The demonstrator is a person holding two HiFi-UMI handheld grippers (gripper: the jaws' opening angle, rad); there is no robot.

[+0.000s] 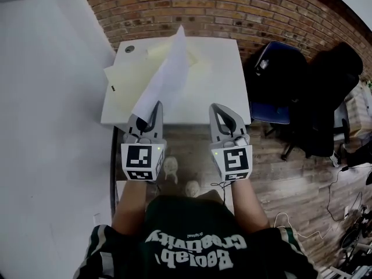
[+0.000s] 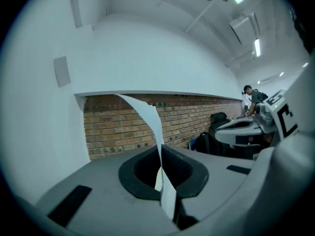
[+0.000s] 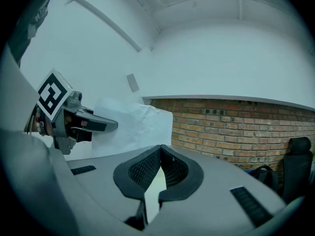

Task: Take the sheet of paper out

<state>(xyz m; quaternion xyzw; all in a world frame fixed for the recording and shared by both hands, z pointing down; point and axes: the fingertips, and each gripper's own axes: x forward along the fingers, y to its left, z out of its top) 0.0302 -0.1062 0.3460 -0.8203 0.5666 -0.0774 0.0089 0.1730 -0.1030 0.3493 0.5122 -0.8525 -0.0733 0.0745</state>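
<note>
At the front edge of the desk (image 1: 224, 80), the left gripper (image 1: 153, 109) has its jaws closed on the near corner of the sheet (image 1: 167, 73), and that is the relation the next move turns on. From the pinch the sheet runs straight away from the person toward the brick wall (image 1: 232, 10), leaning a little to the right. It stands on edge rather than lying flat, with its long axis roughly in line with the way the gripper points. In the left gripper view it rises out of the closed tips and curls up in the air, so it looks clear of the desk along its length. The head view cannot settle whether its far end still brushes anything. Under it and to its left a pale yellow folder (image 1: 125, 86) lies flat on the desk, and the sheet appears to be already out of it, though that is a judgement from how the two lie. The right gripper (image 1: 220, 109) is level with the left at the same desk edge, well apart from the sheet on its right side. Its jaws meet at the tips with nothing between them. The left hand therefore carries the load alone. To get fully clear, it likely only needs to draw the sheet along its own length, toward the person and away from the folder.
</note>
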